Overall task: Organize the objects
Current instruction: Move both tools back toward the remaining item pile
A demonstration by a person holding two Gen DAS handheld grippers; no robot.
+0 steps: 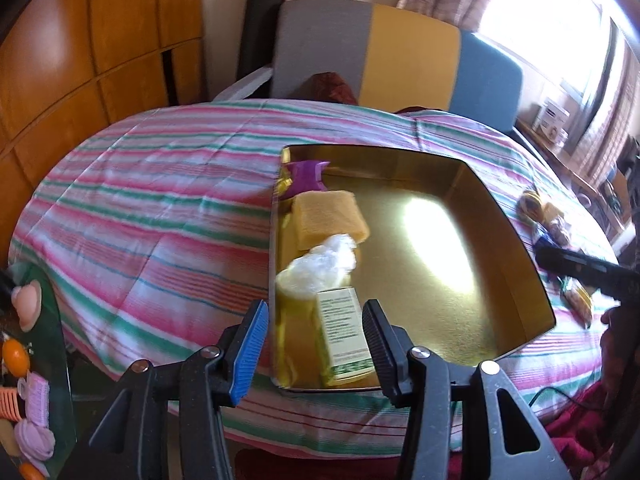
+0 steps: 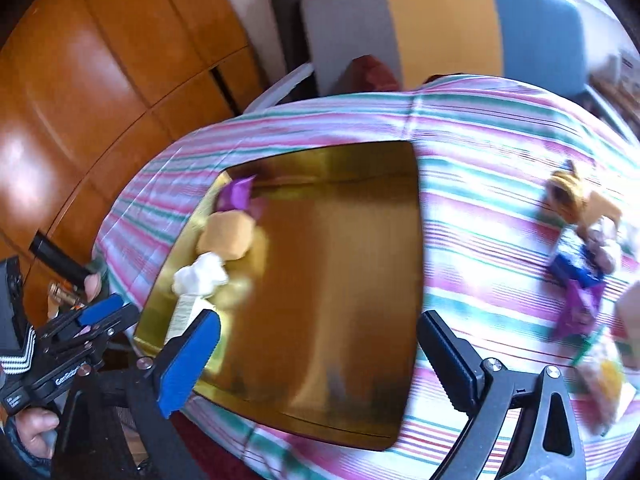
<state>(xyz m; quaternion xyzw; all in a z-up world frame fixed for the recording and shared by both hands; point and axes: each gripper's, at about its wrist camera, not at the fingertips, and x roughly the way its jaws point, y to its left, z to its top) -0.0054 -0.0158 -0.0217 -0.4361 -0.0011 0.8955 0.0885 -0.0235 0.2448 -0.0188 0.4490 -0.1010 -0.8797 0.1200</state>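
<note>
A gold tin tray [image 1: 516,280] lies on the striped cloth; it also shows in the right wrist view [image 2: 340,400]. Along its left side lie a purple wrapper [image 1: 306,172], a yellow sponge [image 1: 330,216], a crumpled clear bag [image 1: 324,264] and a small green-and-white box [image 1: 344,336]. My left gripper [image 1: 314,344] is open, its jaws either side of the box at the tray's near left corner, apart from it. My right gripper [image 2: 320,364] is open and empty above the tray's near edge. Loose items [image 2: 580,248] lie on the cloth to the right.
The striped cloth [image 1: 140,208] covers a round table. A grey, yellow and blue chair back [image 1: 400,48] stands behind it. Wooden cabinets [image 1: 80,40] are at the left. A glass shelf with hair clips and rollers [image 1: 32,400] sits at the lower left.
</note>
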